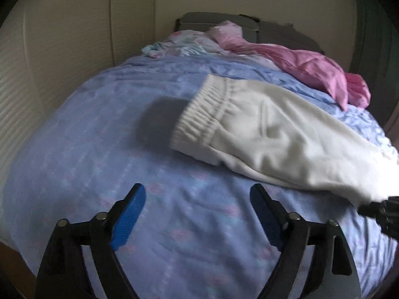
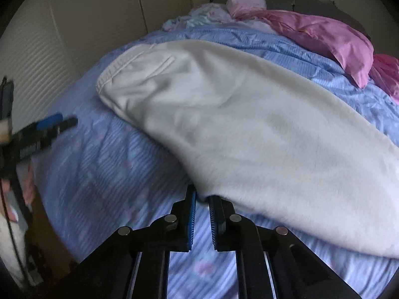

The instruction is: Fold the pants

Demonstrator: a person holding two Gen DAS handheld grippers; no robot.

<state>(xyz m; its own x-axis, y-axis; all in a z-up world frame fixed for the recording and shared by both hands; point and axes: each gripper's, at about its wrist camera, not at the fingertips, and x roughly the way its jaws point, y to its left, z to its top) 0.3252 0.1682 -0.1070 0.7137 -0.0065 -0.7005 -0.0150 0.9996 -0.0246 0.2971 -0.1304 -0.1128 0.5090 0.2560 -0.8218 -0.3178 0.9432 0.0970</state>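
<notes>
Lying across a bed (image 2: 104, 186) covered in a blue patterned sheet, the pants (image 2: 249, 129) were seen as a cream, fleecy length folded leg upon leg. Their ribbed waistband (image 1: 202, 114) was turned toward the left side of the bed, and the legs ran off toward the right edge of both views. In the left wrist view the waistband end appeared slightly raised, with a dark shadow (image 1: 159, 119) cast on the sheet beside it, and that part was blurred.

The right gripper (image 2: 202, 196) was held low over the near edge of the pants, its fingers (image 2: 192, 214) drawn almost together. The hem of the cloth was reached at their tips, and the cloth seemed to be pinched there, though the contact itself was partly hidden by the fleece.

The left gripper (image 1: 198, 194) was held above bare sheet, well apart from the pants, with its blue-padded fingers (image 1: 129, 221) spread wide and nothing between them. It was also caught, blurred, at the left edge of the right wrist view.

A pink cloth (image 1: 301, 67) was heaped at the far end of the bed, beside a pale floral cloth (image 1: 179, 44), and a dark headboard (image 1: 274, 30) was seen behind both. Pale walls (image 1: 74, 25) were seen beyond.
</notes>
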